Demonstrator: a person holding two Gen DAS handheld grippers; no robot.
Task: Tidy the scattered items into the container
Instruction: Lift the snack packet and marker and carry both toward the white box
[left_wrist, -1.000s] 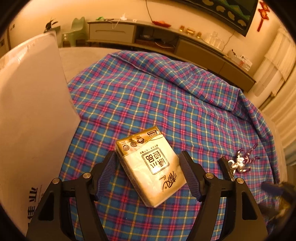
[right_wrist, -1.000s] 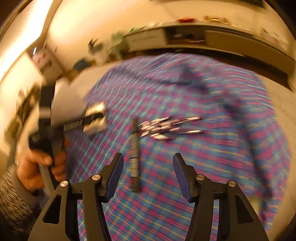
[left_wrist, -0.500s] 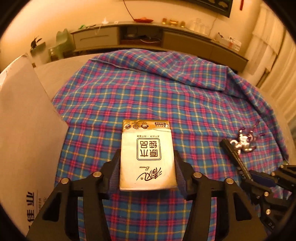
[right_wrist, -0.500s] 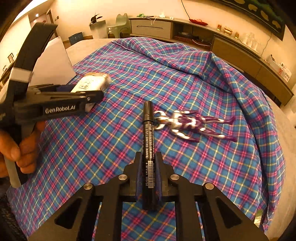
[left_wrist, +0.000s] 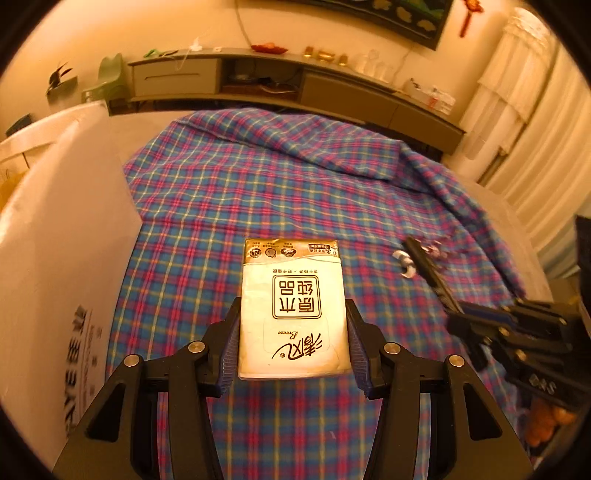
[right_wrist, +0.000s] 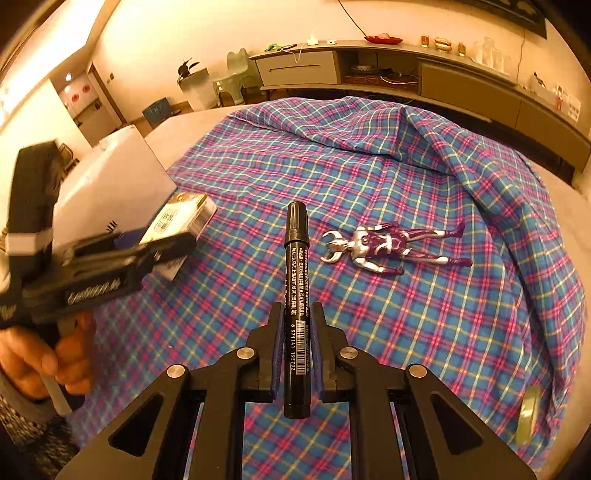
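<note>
My left gripper (left_wrist: 291, 332) is shut on a white and gold tissue pack (left_wrist: 291, 306) and holds it above the plaid cloth (left_wrist: 280, 192). The pack also shows in the right wrist view (right_wrist: 177, 221). My right gripper (right_wrist: 297, 332) is shut on a black marker (right_wrist: 295, 291), held off the cloth; the marker also shows in the left wrist view (left_wrist: 430, 273). A silver and purple toy figure (right_wrist: 384, 245) lies on the cloth beyond the marker. The white cardboard box (left_wrist: 55, 258) stands at the left of the cloth.
A roll of tape (right_wrist: 526, 417) lies at the cloth's right edge. A long low cabinet (left_wrist: 295, 85) runs along the far wall, with curtains (left_wrist: 524, 122) at the right. The cloth is bunched in a fold (right_wrist: 424, 129) at the back.
Both grippers have risen with their loads: the tissue pack and the marker are lifted off the cloth. One second ago both grippers were open around these items.
</note>
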